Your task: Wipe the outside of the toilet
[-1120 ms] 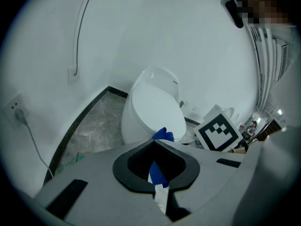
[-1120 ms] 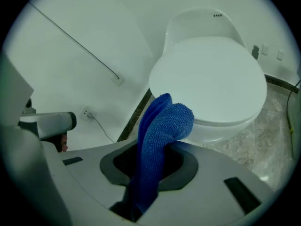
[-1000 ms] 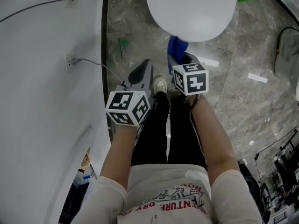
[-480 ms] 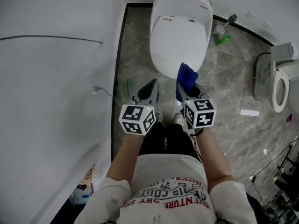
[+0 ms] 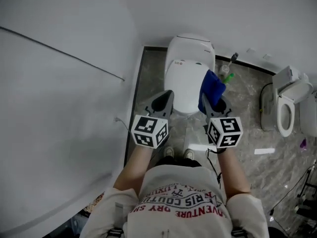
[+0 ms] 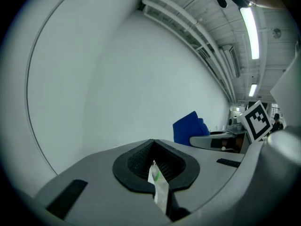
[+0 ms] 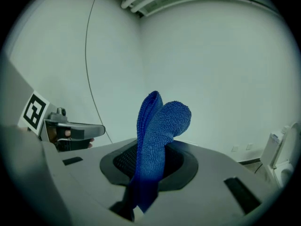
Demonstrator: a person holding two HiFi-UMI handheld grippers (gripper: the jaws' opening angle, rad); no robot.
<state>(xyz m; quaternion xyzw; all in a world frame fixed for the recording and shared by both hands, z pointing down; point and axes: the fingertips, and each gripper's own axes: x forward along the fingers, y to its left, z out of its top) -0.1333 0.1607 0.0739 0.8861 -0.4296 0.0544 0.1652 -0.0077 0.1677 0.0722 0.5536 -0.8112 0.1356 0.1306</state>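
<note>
One toilet [image 5: 185, 83], maybe-marble floor [image 5: 247, 128], right tongs [image 5: 214, 104] gripping cloth [image 7: 157, 140]

- Toilet [image 5: 189, 68], white, lid down: serving as ref. pt.
- L gripper [image 5: 167, 95]: hovering at toilet's front-left edge.
- R gripper [image 5: 216, 102]: gripping blue cloth [image 5: 212, 86], which is showing against toilet's right edge; contact unclear.
- Green item [image 5: 228, 77]: lying just right of toilet.
- 2nd toilet [image 5: 286, 105], lid up: standing well right of toilet.
- Shoes [image 5: 170, 152]: standing just in front of toilet.
</note>
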